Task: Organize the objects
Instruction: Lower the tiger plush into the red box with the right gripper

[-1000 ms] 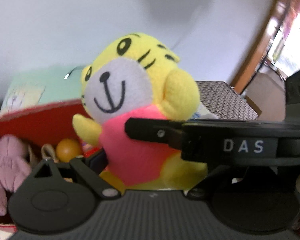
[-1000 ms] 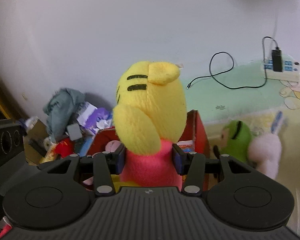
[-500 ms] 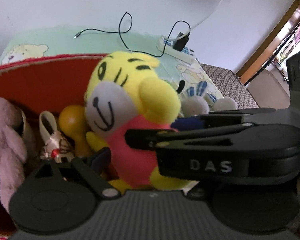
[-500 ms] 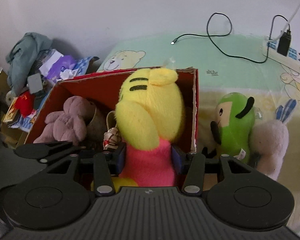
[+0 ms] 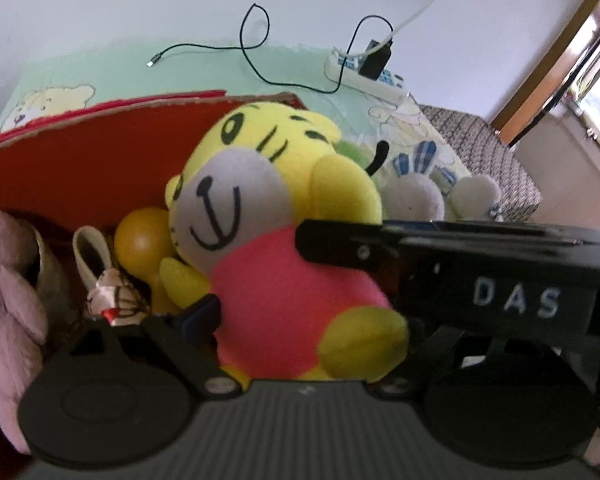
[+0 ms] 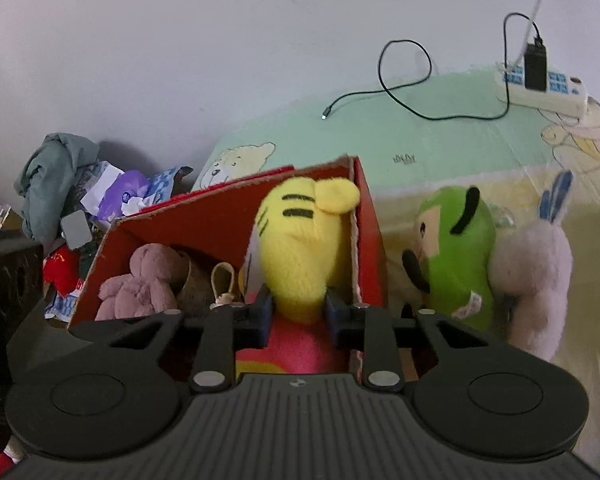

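Over at the right end of the red box (image 6: 204,220), the yellow tiger plush (image 6: 300,248) is being lowered in. Its pink belly is already below the rim and its head is about level with it. Whether the bottom has been reached can't be told.

It's pinched just under the head by the right gripper (image 6: 299,314). The fingers have just been squeezed tighter, with the plush between them. That's probably because a soft neck squashes down, so it takes a narrow grip to hold it.

The left gripper (image 5: 300,320) is spread wide around the belly. One finger (image 5: 198,314) is seen right against the pink, but the other is hidden behind the right gripper, so an actual hold can't be confirmed. It looks more like steadying.

That end was likely picked because the rest is taken up by a pink bear (image 6: 140,284) and an orange ball (image 5: 140,236). A green plush (image 6: 456,248) is left out on the bed (image 6: 440,148), presumably next.
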{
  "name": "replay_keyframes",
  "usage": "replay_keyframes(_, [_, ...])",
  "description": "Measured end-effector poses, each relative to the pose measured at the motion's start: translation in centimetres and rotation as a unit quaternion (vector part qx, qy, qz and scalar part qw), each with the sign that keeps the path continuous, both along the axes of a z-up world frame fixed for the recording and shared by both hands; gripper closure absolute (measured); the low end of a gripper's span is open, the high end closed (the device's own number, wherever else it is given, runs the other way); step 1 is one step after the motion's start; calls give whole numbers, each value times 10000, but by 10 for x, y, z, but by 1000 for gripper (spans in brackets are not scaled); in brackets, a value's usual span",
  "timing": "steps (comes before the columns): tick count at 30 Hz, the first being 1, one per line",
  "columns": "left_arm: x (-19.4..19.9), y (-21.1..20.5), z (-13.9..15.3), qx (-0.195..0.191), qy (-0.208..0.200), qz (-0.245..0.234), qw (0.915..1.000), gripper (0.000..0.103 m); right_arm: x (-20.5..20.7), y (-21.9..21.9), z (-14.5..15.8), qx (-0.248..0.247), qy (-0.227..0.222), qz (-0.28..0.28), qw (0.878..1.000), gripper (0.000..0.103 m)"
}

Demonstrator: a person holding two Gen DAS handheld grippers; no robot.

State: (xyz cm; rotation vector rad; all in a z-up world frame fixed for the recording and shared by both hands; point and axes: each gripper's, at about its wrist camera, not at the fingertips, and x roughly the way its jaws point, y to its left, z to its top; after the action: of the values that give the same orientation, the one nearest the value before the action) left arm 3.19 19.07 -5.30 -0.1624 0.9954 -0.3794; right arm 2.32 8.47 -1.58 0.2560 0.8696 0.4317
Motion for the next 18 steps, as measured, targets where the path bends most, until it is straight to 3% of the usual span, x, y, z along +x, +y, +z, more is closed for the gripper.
replay_keyframes(18, [2, -10, -7, 423, 42, 154, 9990, 7, -12, -9, -9, 260, -453, -63, 9986, 77])
